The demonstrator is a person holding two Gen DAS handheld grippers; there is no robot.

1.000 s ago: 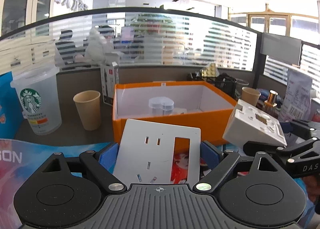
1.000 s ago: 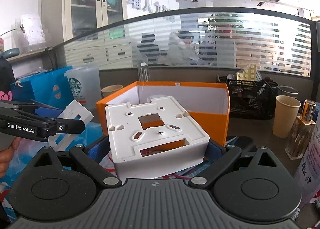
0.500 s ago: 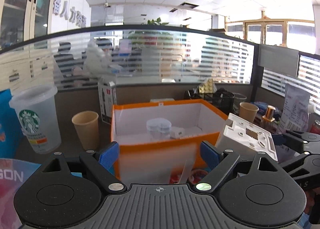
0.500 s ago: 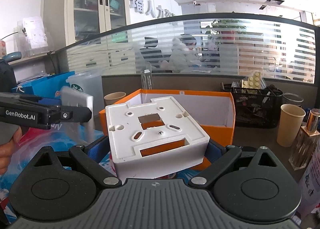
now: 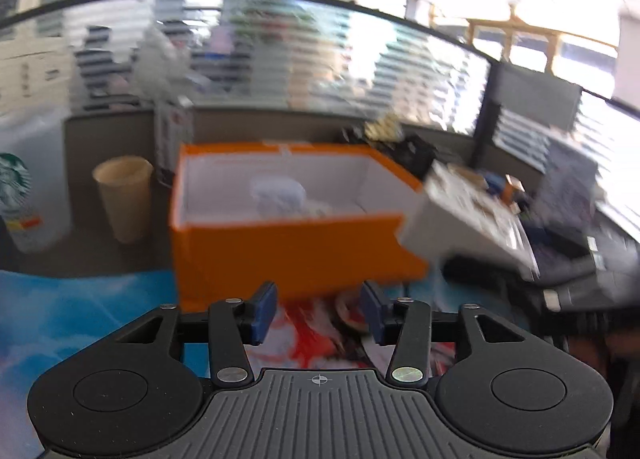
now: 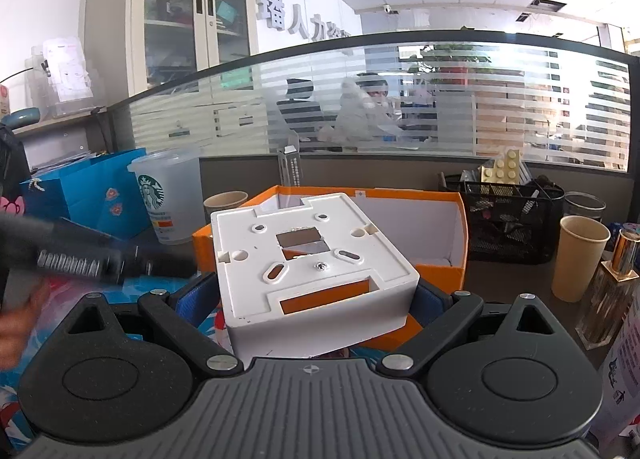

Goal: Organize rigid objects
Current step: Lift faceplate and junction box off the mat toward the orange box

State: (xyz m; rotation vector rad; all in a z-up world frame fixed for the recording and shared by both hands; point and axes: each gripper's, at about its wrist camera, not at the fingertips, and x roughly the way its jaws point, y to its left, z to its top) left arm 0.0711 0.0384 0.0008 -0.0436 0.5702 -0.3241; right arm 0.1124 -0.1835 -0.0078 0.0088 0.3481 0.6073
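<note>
The left gripper (image 5: 319, 313) now stands part-open and empty; the flat white plate it held a second ago is gone, presumably dropped into the orange box (image 5: 280, 251), though blur hides it. The right gripper (image 6: 316, 297) stays clamped on the white junction box (image 6: 308, 259), hard moulded plastic with slotted holes, just before that cardboard box.

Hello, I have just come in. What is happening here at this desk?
A person is sorting hard items into an open orange cardboard box with a pair of handheld tongs in each hand. The right tongs grip a white plastic wall-mount electrical box, held just in front of the orange box. The left tongs are open and hold nothing; that view is blurred. A clear plastic container already lies inside the orange box.
</note>
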